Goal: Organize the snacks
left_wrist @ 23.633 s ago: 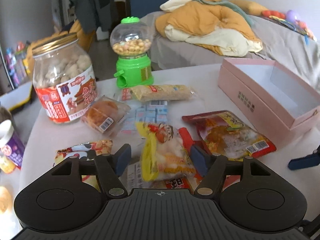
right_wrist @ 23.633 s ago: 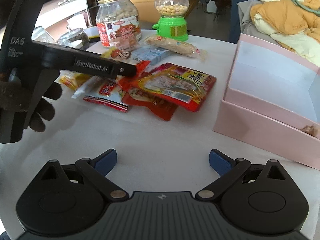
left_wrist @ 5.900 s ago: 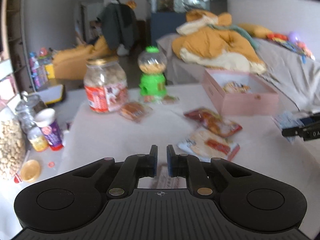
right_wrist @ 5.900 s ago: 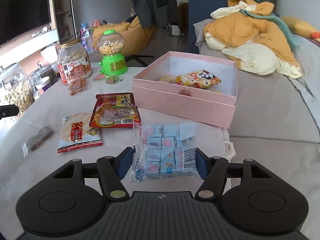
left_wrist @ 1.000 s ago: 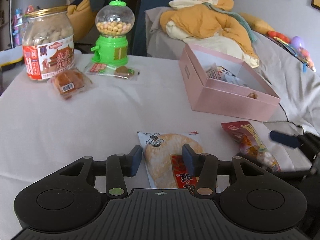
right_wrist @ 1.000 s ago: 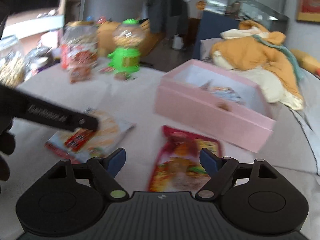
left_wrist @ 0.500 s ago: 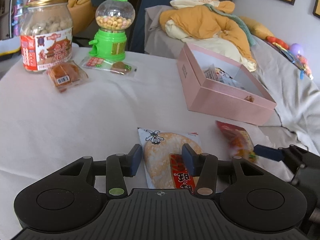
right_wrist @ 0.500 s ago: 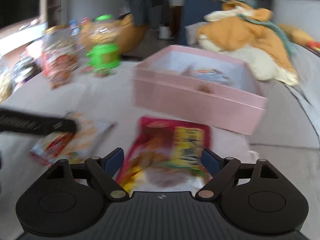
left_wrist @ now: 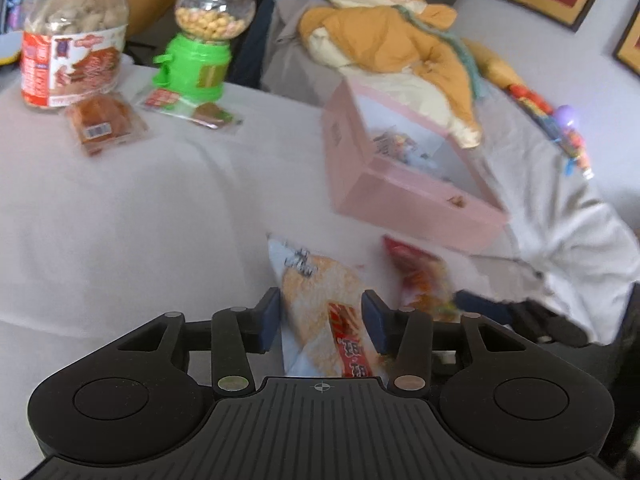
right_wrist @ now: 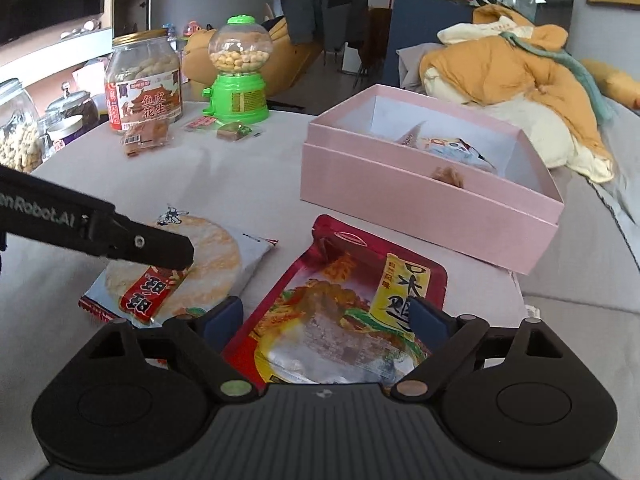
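Note:
A rice cracker packet (left_wrist: 320,300) (right_wrist: 208,256) lies on the white tablecloth, between the fingers of my left gripper (left_wrist: 322,316). Its jaws are closing, and the blue pads press the packet's sides so that it buckles. In the right wrist view one left finger (right_wrist: 160,248) crosses over the packet. A red snack packet (right_wrist: 344,312) (left_wrist: 420,276) lies flat between the fingers of my right gripper (right_wrist: 326,316). Those jaws are opening wide, with the right pad above the packet's edge. Behind stands the open pink box (right_wrist: 420,200) (left_wrist: 400,200) with some packets (right_wrist: 452,148) inside.
At the table's far left stand a peanut jar (right_wrist: 144,84) and a green candy dispenser (right_wrist: 238,80), with a wrapped cake (right_wrist: 146,136) and a small sweets packet (right_wrist: 236,130) in front. Glass jars (right_wrist: 16,128) sit at the left edge. An orange quilt (right_wrist: 500,68) lies behind the box.
My left jaws have narrowed onto the rice cracker packet and the wrist has rolled, tilting the view. My right jaws have spread a little wider around the red packet.

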`<state>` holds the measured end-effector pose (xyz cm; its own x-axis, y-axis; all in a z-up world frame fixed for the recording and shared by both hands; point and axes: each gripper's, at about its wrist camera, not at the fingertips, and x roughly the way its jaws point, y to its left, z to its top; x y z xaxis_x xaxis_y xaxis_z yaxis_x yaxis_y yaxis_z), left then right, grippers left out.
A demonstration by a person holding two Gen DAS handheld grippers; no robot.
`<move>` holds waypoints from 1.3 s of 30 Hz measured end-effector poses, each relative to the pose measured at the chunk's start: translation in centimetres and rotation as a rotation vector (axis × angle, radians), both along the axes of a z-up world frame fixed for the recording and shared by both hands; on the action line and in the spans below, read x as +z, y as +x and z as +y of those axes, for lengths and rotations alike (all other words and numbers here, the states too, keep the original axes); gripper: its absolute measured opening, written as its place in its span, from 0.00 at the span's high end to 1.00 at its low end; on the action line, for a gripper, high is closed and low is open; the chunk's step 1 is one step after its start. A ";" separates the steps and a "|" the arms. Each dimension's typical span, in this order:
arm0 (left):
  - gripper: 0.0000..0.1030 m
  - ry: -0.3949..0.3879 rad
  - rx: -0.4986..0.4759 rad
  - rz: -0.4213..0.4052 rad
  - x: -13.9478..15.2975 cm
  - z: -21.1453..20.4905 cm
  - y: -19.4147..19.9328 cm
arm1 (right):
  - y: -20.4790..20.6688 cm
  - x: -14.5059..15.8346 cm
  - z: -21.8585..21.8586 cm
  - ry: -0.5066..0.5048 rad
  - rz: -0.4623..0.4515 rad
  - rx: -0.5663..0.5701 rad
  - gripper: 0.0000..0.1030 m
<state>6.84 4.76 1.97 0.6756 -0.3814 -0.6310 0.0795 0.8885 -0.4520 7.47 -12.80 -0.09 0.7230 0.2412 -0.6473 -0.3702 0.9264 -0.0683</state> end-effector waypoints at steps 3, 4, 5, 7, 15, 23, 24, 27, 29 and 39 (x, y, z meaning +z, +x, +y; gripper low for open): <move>0.67 -0.183 -0.055 0.009 -0.4 0.6 -0.1 | 0.0 0.0 -0.3 0.016 0.003 0.002 0.12; 0.67 -0.185 -0.060 0.000 -0.3 0.5 -0.2 | 0.0 0.0 -0.3 0.022 0.004 0.003 0.12; 0.68 -0.161 -0.060 -0.004 -0.3 0.2 -0.3 | 0.0 0.0 -0.5 0.027 0.005 0.000 0.12; 0.71 -0.106 -0.047 0.010 -0.5 -0.4 0.0 | 0.1 0.1 -0.5 0.034 0.008 0.000 0.12; 0.72 -0.072 0.016 -0.010 -1.4 -0.3 0.4 | -0.1 0.1 -0.4 0.030 0.004 0.004 0.12; 0.73 0.010 0.070 -0.107 -1.0 1.5 -1.3 | -1.7 1.3 -2.3 0.077 -0.120 -0.105 0.12; 0.73 0.002 0.079 -0.115 -1.3 2.0 -1.5 | -1.9 1.5 -2.7 0.080 -0.127 -0.134 0.12; 0.72 -0.068 0.090 -0.127 -2.3 3.2 -1.6 | -1.1 1.3 -4.5 0.132 -0.051 -0.198 0.12; 0.71 -0.101 0.092 -0.133 -2.8 3.8 -1.6 | 0.1 0.9 -5.3 0.163 0.023 -0.235 0.12; 0.70 -0.113 0.079 -0.135 -3.1 3.9 -1.6 | 4.5 0.3 -2.9 0.209 0.177 -0.253 0.00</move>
<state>5.26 8.66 -1.10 0.7818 -0.3866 -0.4892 0.0775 0.8387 -0.5390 11.93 -15.74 0.17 0.6577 0.2091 -0.7237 -0.1168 0.9774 0.1763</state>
